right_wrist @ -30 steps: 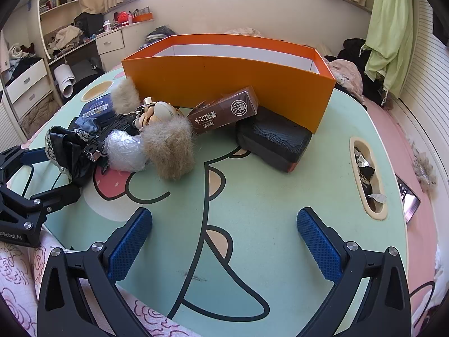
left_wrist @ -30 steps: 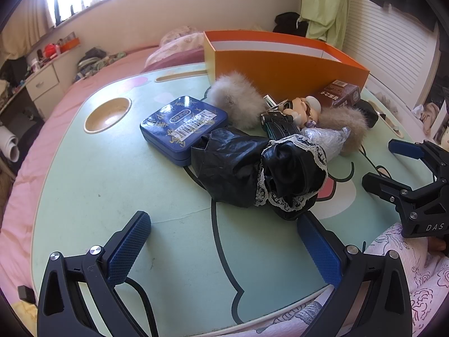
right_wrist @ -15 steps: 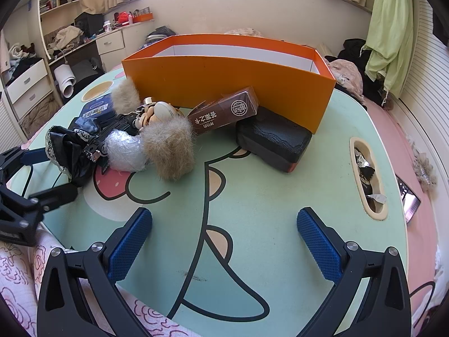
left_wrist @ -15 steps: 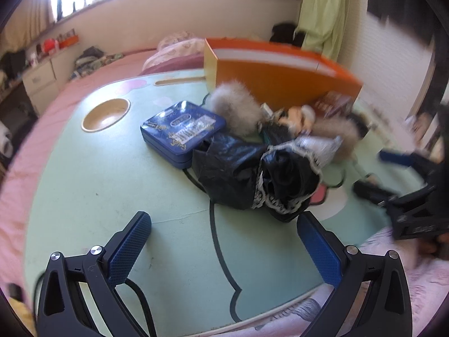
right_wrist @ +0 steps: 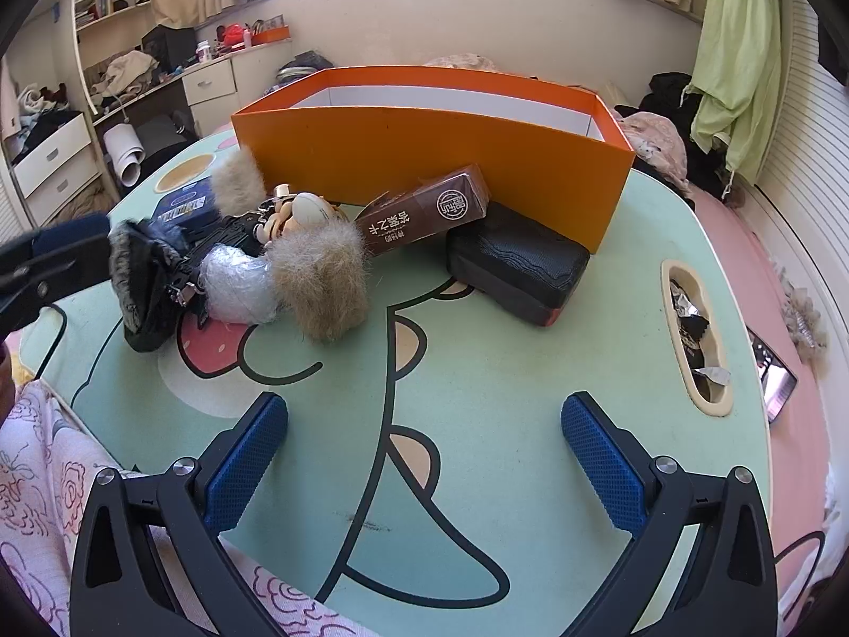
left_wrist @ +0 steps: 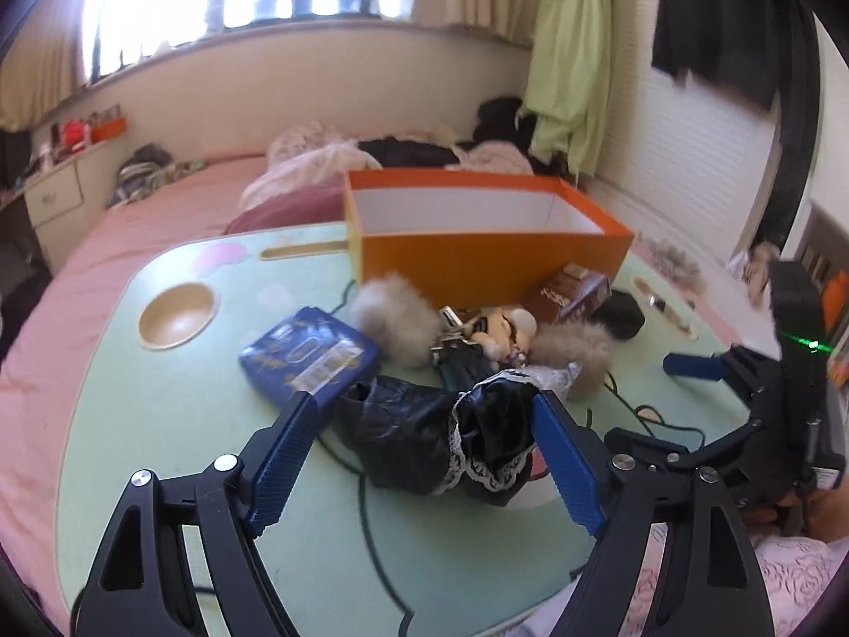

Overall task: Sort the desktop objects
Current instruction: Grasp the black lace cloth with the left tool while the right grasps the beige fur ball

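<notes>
One orange box (right_wrist: 435,148), one blue tin (left_wrist: 310,353), two fur puffs, one brown carton (right_wrist: 424,209), one black case (right_wrist: 517,263) on the counter (right_wrist: 504,371), left gripper (left_wrist: 424,464) and right gripper (right_wrist: 424,456) fingers wide apart, holding nothing

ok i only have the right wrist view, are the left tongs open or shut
observer: open. The left tongs are spread wide and hold nothing, with the black lace-trimmed cloth lying between their tips.
operator: and the blue tin behind the fur, is it buried
observer: no, the blue tin lies flat with its whole lid showing, just left of the cloth.
</notes>
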{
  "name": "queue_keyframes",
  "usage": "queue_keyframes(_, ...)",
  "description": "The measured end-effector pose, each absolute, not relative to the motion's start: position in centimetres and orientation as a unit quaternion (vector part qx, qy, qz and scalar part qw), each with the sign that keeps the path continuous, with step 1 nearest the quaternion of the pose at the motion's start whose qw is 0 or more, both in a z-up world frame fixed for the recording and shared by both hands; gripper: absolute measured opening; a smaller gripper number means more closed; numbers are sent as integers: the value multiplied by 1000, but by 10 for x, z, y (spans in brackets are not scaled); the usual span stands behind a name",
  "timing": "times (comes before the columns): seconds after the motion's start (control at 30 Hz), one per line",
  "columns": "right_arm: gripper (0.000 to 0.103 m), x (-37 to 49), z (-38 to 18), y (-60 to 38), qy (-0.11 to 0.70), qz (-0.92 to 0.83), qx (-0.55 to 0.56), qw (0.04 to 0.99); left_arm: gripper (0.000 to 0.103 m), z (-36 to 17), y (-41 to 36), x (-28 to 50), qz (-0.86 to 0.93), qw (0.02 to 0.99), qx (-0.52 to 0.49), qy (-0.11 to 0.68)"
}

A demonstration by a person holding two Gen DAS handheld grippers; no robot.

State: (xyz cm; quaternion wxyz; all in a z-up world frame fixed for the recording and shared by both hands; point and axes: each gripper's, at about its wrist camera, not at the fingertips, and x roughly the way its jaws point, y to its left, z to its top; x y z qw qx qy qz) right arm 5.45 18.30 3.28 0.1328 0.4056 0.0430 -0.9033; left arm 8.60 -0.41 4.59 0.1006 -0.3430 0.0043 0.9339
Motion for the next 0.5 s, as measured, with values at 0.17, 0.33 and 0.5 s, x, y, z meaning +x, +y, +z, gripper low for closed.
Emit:
queue_keyframes(0.17, 103, 55, 33, 183, 43, -903, 405, 133, 56, 31, 5, 84, 920, 123, -372, 24)
queue_keyframes(0.33, 103, 57, 35, 183, 35, -905, 401, 136, 48, 28, 1, 119, 928, 140, -345, 19)
queue_keyframes(0.5, 91, 62, 44, 197, -22, -908, 385, 163, 48, 27, -3, 129, 933, 136, -334, 18)
